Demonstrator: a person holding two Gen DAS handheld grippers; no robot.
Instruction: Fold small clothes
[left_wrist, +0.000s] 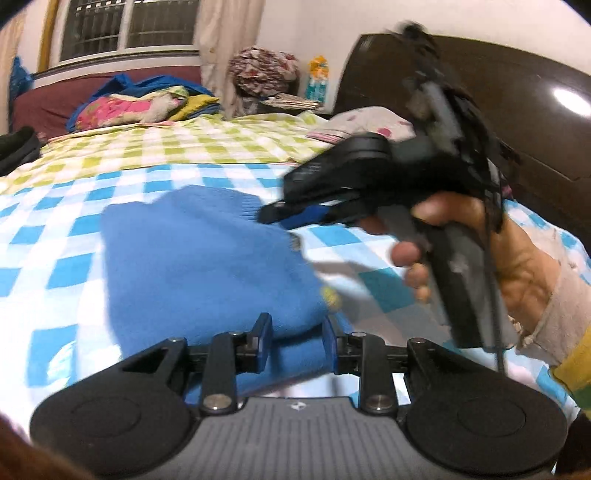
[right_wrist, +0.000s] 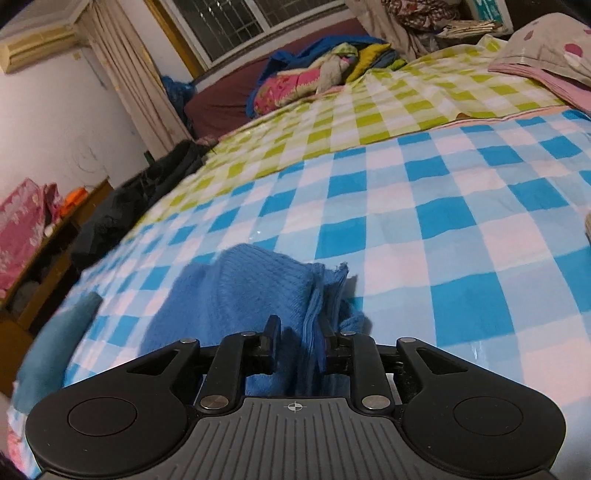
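Observation:
A small blue knit garment (left_wrist: 199, 254) lies on the blue-and-white checked sheet (left_wrist: 62, 236). My left gripper (left_wrist: 297, 332) is shut on the garment's near edge, low over the bed. My right gripper (right_wrist: 300, 332) is shut on a bunched, ribbed edge of the same blue garment (right_wrist: 251, 288). In the left wrist view the right gripper (left_wrist: 273, 216) reaches in from the right, held by a hand (left_wrist: 491, 251), its fingertips at the garment's far right edge.
A green checked sheet (left_wrist: 177, 144) covers the far bed. Piled colourful clothes (left_wrist: 136, 107) lie by the window. A dark headboard (left_wrist: 498, 110) stands on the right. A pillow (right_wrist: 546, 55) lies far right. Dark clothes (right_wrist: 140, 199) hang over the bed's left edge.

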